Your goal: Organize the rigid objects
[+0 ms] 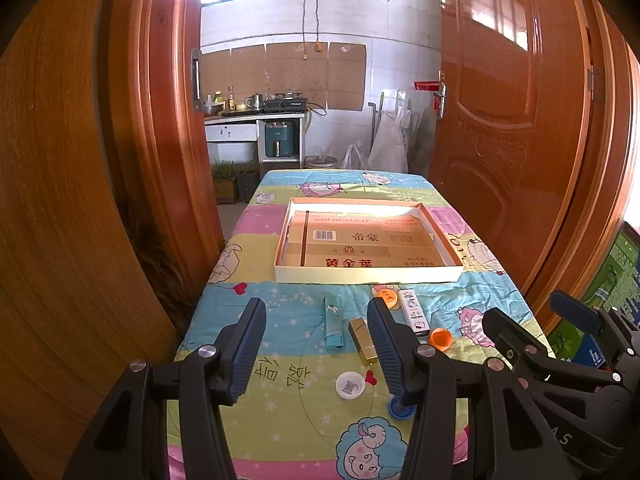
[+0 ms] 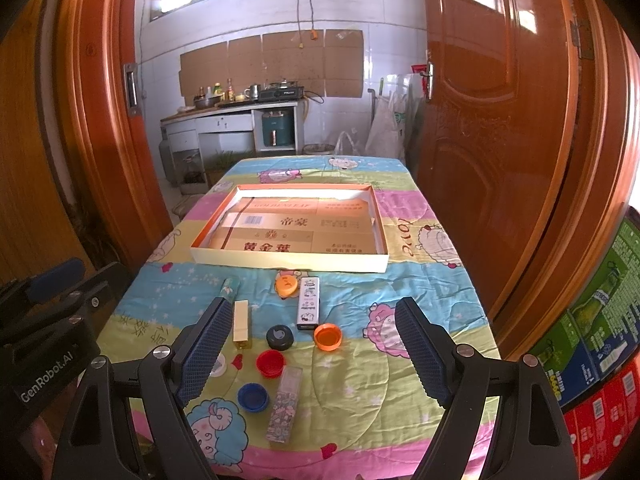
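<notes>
I hold both claws above the near end of the surface (image 2: 420, 280), which is covered by a cartoon-print cloth. My left claw (image 1: 316, 346) is spread wide with nothing between its fingers, and my right claw (image 2: 314, 350) is spread wide too, also empty — each hangs clear of the things below.

Farther along the surface sits a shallow white tray (image 2: 288, 260) with an orange inner rim, lined with flattened printed cardboard and holding nothing else. The small objects all lie on the cloth between the tray and me. A teal lighter (image 1: 333, 322) lies at the left, with a gold rectangular lighter (image 2: 241, 325) just beside it. Near the tray's front wall is an orange cap (image 2: 286, 285) lying flat, and next to it a white cartoon-printed lighter (image 2: 308, 304). An open orange bottle cap (image 2: 327, 336) sits just beside that lighter's near end, and a black cap (image 2: 279, 337) is near it to the left. Closer to me are a red cap (image 2: 270, 363), a blue cap (image 2: 252, 397) and a floral-patterned lighter (image 2: 284, 410). A white cap (image 1: 350, 385) bearing a printed code lies near my left claw's view centre.
</notes>
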A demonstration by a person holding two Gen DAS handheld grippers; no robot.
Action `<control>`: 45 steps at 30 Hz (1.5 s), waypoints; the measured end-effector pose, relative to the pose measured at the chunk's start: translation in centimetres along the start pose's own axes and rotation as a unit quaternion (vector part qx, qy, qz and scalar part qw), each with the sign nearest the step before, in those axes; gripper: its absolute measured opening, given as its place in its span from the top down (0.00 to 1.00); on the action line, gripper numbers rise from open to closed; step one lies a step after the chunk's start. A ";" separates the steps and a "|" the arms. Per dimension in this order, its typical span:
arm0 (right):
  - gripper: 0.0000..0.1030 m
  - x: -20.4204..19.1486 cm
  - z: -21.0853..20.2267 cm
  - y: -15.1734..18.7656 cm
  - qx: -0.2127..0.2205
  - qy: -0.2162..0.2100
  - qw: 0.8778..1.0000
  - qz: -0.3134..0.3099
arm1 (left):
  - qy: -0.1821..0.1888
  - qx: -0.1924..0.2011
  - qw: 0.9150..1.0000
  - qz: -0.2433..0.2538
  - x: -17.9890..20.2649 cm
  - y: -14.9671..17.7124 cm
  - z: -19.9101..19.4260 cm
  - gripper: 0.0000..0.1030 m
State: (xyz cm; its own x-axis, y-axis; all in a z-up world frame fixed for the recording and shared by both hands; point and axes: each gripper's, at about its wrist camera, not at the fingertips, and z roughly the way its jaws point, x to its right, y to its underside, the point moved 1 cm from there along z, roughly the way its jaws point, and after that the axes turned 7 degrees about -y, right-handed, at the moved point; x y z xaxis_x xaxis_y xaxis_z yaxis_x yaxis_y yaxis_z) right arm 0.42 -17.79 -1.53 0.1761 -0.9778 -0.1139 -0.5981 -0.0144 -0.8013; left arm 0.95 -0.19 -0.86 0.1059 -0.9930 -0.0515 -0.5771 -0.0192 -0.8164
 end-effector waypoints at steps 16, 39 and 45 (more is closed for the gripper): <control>0.18 -0.1 0.3 0.3 -0.002 -0.002 1.000 0.002 | 0.000 -0.004 1.000 0.000 0.2 0.2 0.3 0.48; 0.18 0.1 0.9 0.6 -0.008 -0.004 1.000 0.004 | 0.002 -0.011 1.000 0.001 0.2 0.2 0.7 0.48; 0.18 0.3 1.5 0.6 -0.016 -0.005 1.000 0.008 | 0.001 -0.019 1.000 0.001 0.2 0.2 1.4 0.48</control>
State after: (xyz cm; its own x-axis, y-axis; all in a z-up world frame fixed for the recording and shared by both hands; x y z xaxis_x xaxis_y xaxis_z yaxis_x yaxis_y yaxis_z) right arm 1.26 -17.79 -2.96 0.1744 -0.9758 -0.1316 -0.6254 -0.0065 -0.7803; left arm 1.98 -0.21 -1.80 0.1025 -0.9934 -0.0514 -0.6073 -0.0216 -0.7942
